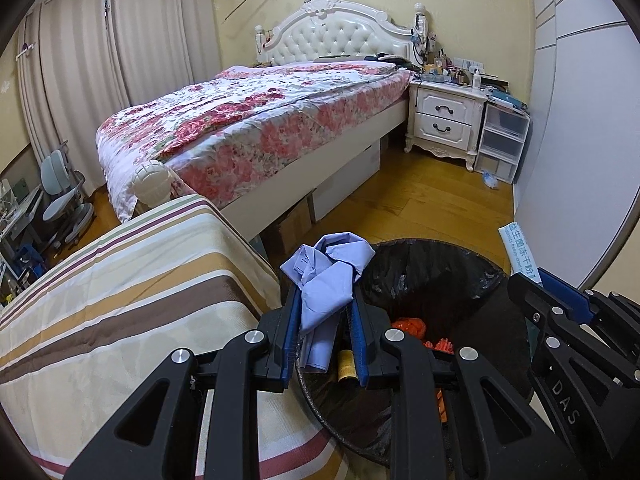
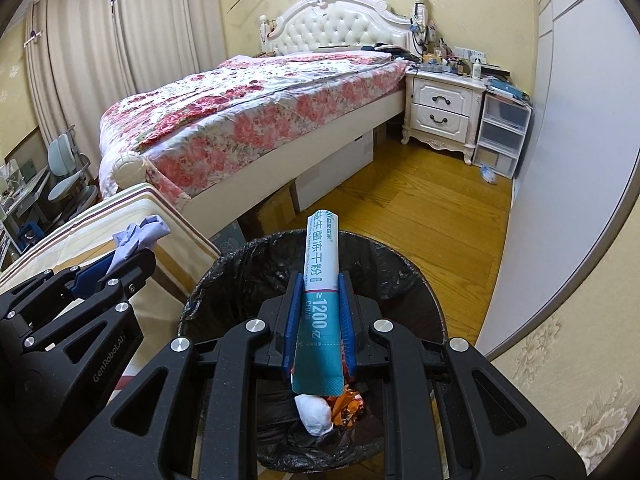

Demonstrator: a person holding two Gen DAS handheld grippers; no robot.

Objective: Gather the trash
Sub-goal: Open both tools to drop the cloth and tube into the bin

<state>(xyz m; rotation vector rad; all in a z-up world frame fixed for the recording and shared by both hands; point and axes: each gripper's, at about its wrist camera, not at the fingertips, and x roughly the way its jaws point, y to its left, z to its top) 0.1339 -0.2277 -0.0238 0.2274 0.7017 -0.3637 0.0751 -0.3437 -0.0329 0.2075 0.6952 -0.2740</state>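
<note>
The crumpled blue paper [image 1: 326, 276] is pinched in the left tool [image 1: 326, 312], blue pads pressed on its lower half, the loose top bunched above the tips. It hangs just over the near-left rim of the bin [image 1: 472, 276], which has a black liner, so prob. held there ready to drop in.

The sachet [image 2: 322, 292], white and teal w/ printed text, is clamped lengthwise in the right tool [image 2: 320, 312]. Its bottom end points down into the bin [image 2: 248, 264], its top sticks up past the tips. It sits more or less over the middle of the opening, the better of the two for a clean drop.

Inside the bin: a white wad [image 2: 314, 414], orange wrappers [image 2: 346, 402], and a small brown-yellow item I can't identify. So some trash is in already.

Both tools point steeply down, side by side, the left one nearer the striped fabric [image 1: 120, 300] that butts against the bin. The paper may need to go a bit further in or it could catch the rim.

Further out: wood floor [image 2: 420, 200], a bed with a floral cover [image 2: 248, 108], a nightstand [image 2: 440, 112] w/ clutter on top. A small pale scrap [image 2: 488, 174] lies on the floor by the plastic drawers [image 2: 500, 140], maybe more trash.
</note>
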